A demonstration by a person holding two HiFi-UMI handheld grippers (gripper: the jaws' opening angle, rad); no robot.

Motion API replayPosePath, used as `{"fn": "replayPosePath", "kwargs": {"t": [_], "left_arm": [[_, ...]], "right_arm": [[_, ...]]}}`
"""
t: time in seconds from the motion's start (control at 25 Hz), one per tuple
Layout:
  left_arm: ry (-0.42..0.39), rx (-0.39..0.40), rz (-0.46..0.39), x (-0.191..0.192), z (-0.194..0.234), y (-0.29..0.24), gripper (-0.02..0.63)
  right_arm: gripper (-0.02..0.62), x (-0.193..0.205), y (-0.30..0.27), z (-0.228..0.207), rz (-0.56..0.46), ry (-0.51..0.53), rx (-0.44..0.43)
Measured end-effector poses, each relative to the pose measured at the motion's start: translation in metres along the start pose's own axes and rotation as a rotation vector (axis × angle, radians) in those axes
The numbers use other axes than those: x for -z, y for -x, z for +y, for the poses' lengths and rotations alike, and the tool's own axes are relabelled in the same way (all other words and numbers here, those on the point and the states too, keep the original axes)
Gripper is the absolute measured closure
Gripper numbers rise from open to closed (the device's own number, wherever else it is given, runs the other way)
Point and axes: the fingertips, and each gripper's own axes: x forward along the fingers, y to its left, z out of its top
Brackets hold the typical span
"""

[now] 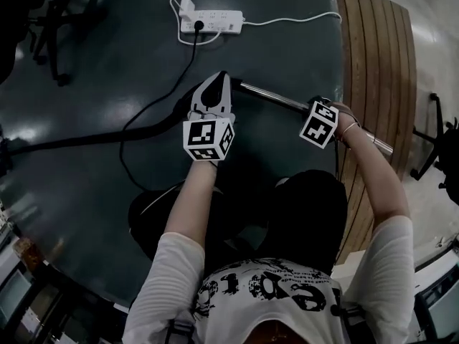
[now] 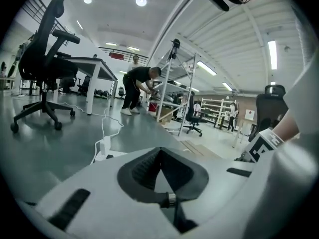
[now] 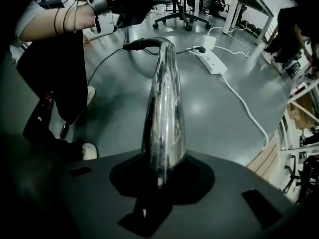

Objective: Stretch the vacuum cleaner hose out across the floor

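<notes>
My left gripper [image 2: 160, 153] is white with dark grey ribbed pads [image 2: 144, 171]; my right gripper [image 3: 159, 172] is black. Both carry marker cubes [image 1: 208, 139] patterned in black-and-white squares. The wand [image 3: 163, 103] is mirror silver, the hose [image 1: 79, 140] black. Dark grey-green floor [image 1: 93, 41] — brown wooden strips [image 1: 373, 56] at its edge. White power strip [image 1: 211, 21].

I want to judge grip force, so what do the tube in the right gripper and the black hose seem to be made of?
The tube looks like polished metal, perhaps chromed steel: it mirrors its surroundings in bright streaks. The hose looks like matte black plastic or rubber: it curves along the floor without glare.
</notes>
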Motion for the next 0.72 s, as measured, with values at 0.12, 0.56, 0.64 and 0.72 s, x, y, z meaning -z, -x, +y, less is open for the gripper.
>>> {"fn": "replayPosePath", "kwargs": {"t": [0.12, 0.56, 0.64, 0.72], "left_arm": [[-0.014, 0.026, 0.059, 0.038, -0.013, -0.015, 0.601], [-0.017, 0.025, 0.239, 0.128, -0.028, -0.026, 0.601], [-0.045, 0.039, 0.242, 0.128, -0.031, -0.027, 0.601], [-0.074, 0.062, 0.239, 0.125, -0.037, -0.028, 0.601]], "right_arm": [[0.511, 0.013, -0.036, 0.004, -0.028, -0.011, -0.032], [0.508, 0.030, -0.121, 0.018, -0.065, -0.099, 0.017], [0.507, 0.031, -0.125, 0.017, -0.033, -0.127, 0.030], [0.507, 0.031, -0.126, 0.018, -0.010, -0.139, 0.025]]}}
